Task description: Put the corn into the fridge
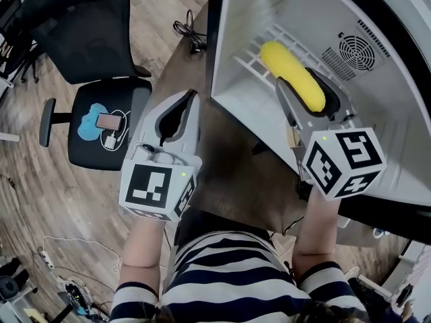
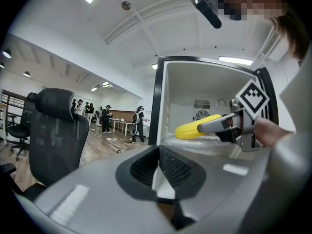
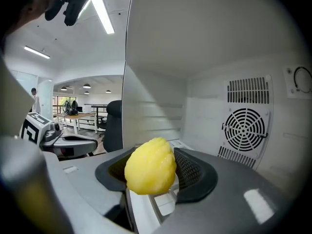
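Chair (image 1: 101,39) on floor off desk's (image 1: 236,173) left edge. L gripper (image 1: 188,103) over desk's left edge, just outside fridge (image 1: 242,32) opening; jaws pressed together, nothing btwn them. R gripper (image 1: 306,91) reaches inside fridge, jaws clenched on one end of corn (image 1: 286,66), rest of cob sticking out past the tips over wire shelf (image 1: 259,62); can't tell if corn touches shelf; fan grille (image 1: 357,49) on back wall to its right.
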A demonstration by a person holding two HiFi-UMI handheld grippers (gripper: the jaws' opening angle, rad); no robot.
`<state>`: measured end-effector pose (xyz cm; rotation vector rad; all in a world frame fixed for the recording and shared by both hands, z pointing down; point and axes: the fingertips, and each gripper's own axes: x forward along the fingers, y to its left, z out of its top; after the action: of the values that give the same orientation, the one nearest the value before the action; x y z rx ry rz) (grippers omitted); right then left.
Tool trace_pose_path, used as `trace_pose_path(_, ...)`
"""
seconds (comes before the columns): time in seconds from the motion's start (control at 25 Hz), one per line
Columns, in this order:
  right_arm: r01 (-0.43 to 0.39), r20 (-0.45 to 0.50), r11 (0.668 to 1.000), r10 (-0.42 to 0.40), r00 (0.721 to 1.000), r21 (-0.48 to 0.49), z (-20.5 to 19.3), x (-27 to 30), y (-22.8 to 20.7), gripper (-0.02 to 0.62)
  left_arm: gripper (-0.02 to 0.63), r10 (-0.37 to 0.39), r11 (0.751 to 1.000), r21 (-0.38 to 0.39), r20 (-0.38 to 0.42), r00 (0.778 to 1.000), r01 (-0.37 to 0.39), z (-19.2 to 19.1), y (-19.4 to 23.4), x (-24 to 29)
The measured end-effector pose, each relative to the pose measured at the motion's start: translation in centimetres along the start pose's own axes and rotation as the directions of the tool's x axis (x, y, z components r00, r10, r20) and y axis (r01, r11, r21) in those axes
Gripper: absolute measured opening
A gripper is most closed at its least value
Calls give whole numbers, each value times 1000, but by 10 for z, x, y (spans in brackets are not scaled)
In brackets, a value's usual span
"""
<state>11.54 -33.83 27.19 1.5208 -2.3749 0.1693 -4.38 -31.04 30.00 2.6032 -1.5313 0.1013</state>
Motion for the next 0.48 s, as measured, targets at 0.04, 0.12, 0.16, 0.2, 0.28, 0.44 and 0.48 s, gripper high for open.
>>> trace_pose_path(0.04, -5, -9, 1000, 5, 1000, -8, -1, 0, 0, 239, 0, 0, 1000, -1, -1, 1000, 0, -1, 0, 0)
trace_pose_path(0.12, -1, -40, 999, -1, 999, -43, -5, 1, -1, 239, 0, -1, 1000, -2, -4, 1000, 1, -2, 0, 1)
trace_pose_path(0.16, 9, -57, 998, -12, 998, -68, -7, 1, -2, 239, 0, -2, 1000, -2, -5, 1000, 2, -3, 0, 1)
trace_pose_path(0.2, 19, -69, 996, -26, 997, -92, -9, 2, -3, 239, 0, -2, 1000, -1, -5, 1000, 2, -3, 0, 2)
trace_pose_path(0.28, 39, -87, 989, -52, 995, -141, -11, 3, -4, 239, 0, -3, 1000, 2, -5, 1000, 3, -3, -1, 2)
trace_pose_path(0.44, 47, -123, 981, -71, 990, -188, -16, 5, -8, 239, 0, -1, 1000, 3, -10, 1000, 1, -4, -1, 1)
trace_pose_path(0.48, 43, -126, 981, -68, 990, -187, -17, 5, -8, 239, 0, 0, 1000, 4, -11, 1000, 0, -4, 0, 1)
